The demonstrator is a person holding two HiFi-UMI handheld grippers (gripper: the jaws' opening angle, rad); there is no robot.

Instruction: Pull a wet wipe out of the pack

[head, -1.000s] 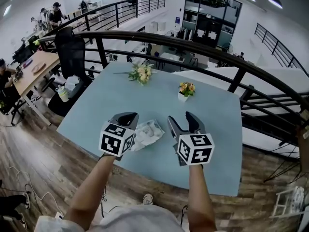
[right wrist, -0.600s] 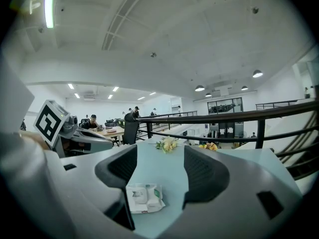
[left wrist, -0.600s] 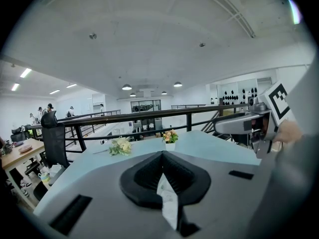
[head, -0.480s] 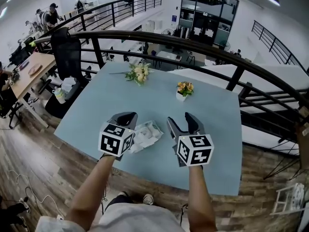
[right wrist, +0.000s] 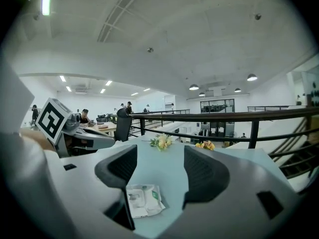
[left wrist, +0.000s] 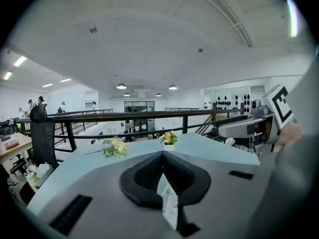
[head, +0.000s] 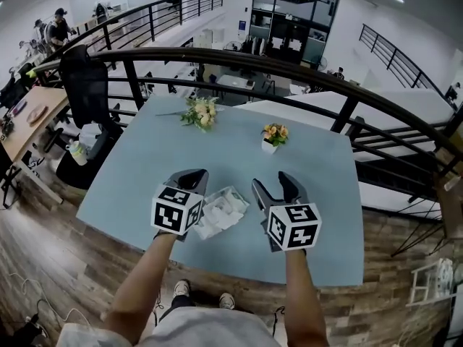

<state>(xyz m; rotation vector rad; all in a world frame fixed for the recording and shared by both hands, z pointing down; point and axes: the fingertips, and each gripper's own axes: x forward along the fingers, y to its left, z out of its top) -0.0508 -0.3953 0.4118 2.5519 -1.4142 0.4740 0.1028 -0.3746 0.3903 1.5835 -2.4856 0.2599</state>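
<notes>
Plainly, the wet wipe pack [head: 221,210] lies flat on the pale blue surface [head: 155,147] near its front edge, between the two claws. The left claw [head: 192,176] is clenched, jaws pressed together, just beside the pack. The right claw [head: 272,182] is released, jaws spread, gripping nothing.

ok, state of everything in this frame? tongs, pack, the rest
Left tongs: shut, tips together, gripping nothing.
Right tongs: open, empty, pack showing between them.
Wet wipe pack: flat on the table, neither tongs on it, no wipe out.
Flower pot: upright.
Bouquet: lying on its side.
</notes>
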